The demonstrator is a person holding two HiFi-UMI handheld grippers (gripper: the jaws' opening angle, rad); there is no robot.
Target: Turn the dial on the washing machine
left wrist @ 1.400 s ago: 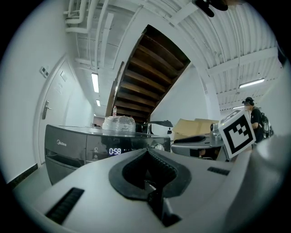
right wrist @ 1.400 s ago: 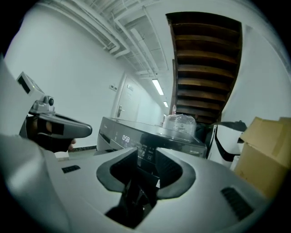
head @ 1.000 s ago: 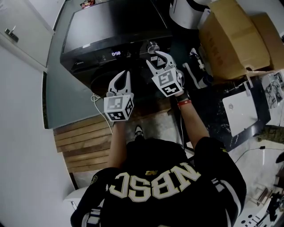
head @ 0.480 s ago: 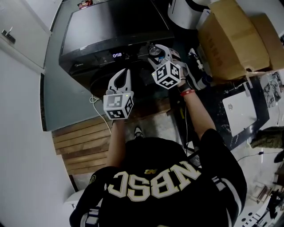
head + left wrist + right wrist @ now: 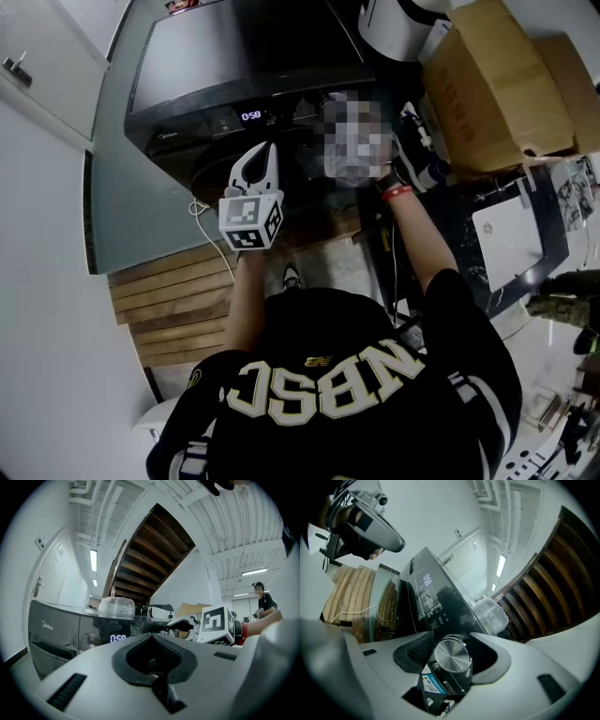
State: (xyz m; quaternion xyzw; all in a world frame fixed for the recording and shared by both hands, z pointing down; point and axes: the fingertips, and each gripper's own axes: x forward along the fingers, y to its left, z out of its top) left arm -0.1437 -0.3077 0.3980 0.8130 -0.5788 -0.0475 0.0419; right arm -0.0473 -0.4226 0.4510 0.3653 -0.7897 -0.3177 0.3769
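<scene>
The black washing machine (image 5: 234, 66) stands in front of me, its lit display (image 5: 249, 116) on the front panel. In the right gripper view the round silver dial (image 5: 451, 656) sits between the jaws of my right gripper (image 5: 451, 640). The jaws stand wide, with dark gaps on both sides of the dial, so the gripper is open. A mosaic patch covers this gripper in the head view. My left gripper (image 5: 255, 167) hangs in front of the machine's door, left of the dial, shut with nothing in it.
Cardboard boxes (image 5: 497, 75) stand at the right of the machine. A wooden slatted pallet (image 5: 178, 300) and a white cable (image 5: 202, 211) lie at its lower left. A plastic-wrapped bundle (image 5: 117, 605) rests on the machine's top. A person (image 5: 265, 599) stands far off.
My right gripper rolled at the dial between the earlier frames, and a mosaic patch now hides it in the head view. The left gripper has hardly moved.
</scene>
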